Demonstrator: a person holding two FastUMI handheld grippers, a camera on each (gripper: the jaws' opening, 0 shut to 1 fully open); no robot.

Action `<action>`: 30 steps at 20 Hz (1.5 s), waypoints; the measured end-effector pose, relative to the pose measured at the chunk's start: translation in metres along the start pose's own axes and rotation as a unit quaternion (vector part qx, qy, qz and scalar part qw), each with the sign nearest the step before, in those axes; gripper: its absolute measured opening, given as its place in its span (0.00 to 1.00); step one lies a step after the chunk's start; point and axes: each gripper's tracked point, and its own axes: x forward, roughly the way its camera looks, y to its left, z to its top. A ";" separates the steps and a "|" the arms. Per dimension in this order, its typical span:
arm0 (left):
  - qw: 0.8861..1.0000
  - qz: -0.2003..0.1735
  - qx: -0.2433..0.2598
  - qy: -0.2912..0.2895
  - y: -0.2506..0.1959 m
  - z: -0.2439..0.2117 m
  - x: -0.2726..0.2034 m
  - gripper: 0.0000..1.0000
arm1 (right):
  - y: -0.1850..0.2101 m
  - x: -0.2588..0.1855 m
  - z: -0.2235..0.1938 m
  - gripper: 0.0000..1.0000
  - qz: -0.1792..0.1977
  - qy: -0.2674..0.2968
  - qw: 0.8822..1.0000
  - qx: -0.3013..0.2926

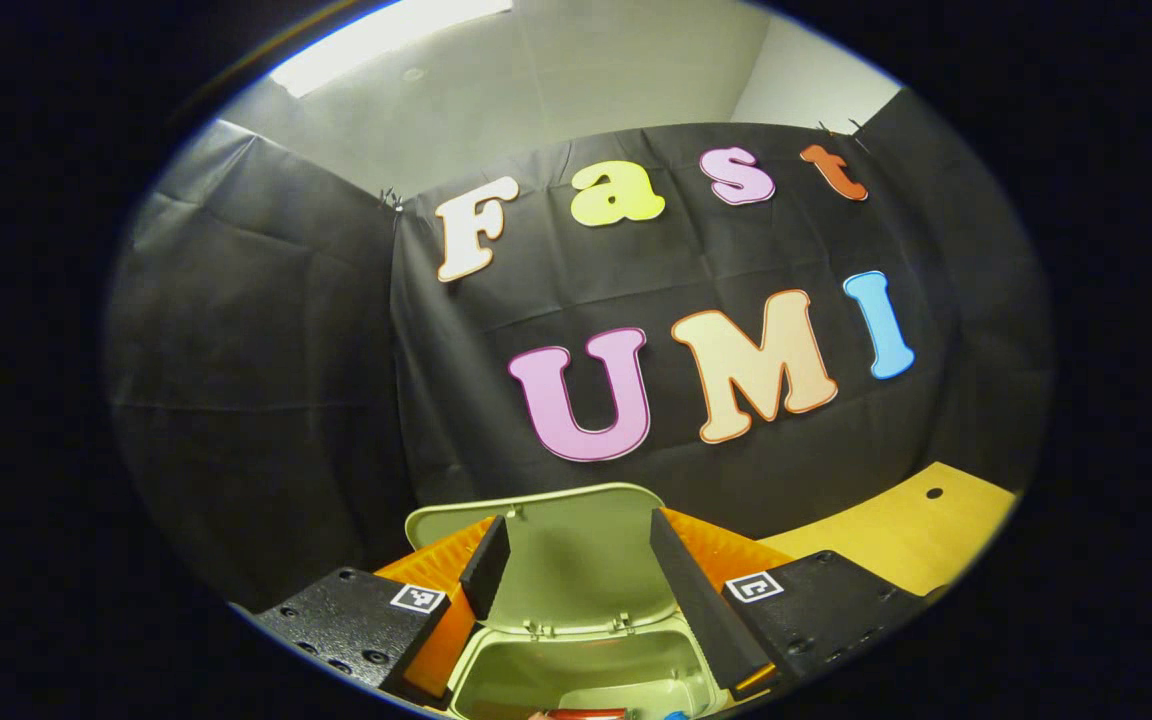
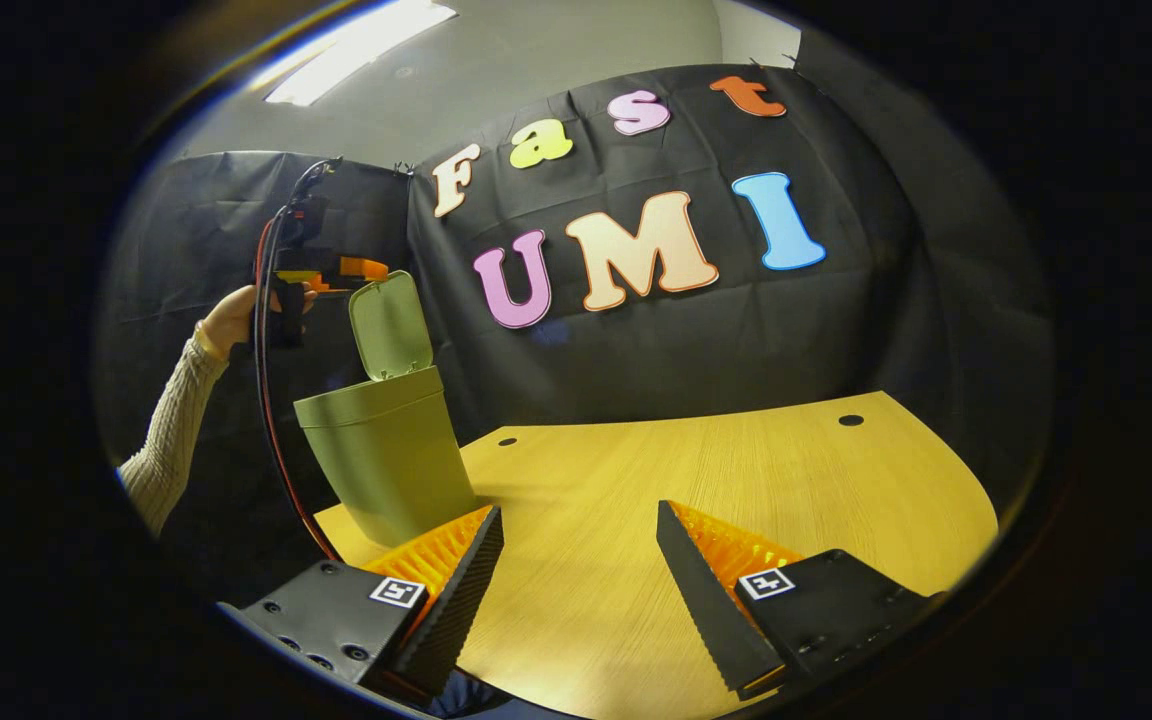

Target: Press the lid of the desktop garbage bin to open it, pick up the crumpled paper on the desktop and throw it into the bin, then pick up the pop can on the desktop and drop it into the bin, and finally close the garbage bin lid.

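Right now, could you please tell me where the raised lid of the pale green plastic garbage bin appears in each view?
Left gripper view: the raised pale green lid stands bottom centre, between the left gripper fingers, above the bin's open mouth.
Right gripper view: the lid is upper left, upright on the pale green plastic garbage bin, beside the person's hand.
Shared landmark: the yellow wooden desktop.

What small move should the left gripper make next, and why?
Probably push the raised lid forward and down to close the garbage bin. The lid stands upright, the open left gripper hovers right at it, a red can-like object seems to lie inside, and the desk holds nothing more.
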 end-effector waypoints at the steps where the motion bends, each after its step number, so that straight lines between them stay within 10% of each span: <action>1: 1.000 0.004 0.004 -0.005 0.000 0.003 0.005 0.92 | -0.001 0.000 0.001 0.98 -0.001 -0.001 1.000 0.001; 19: 0.999 -0.017 0.036 -0.032 -0.019 0.013 0.049 0.92 | -0.012 0.019 -0.019 0.97 -0.013 0.036 0.999 0.007; 30: 0.999 -0.049 -0.014 -0.003 -0.020 0.000 -0.012 0.86 | 0.002 0.015 -0.017 0.97 0.006 0.034 0.999 0.008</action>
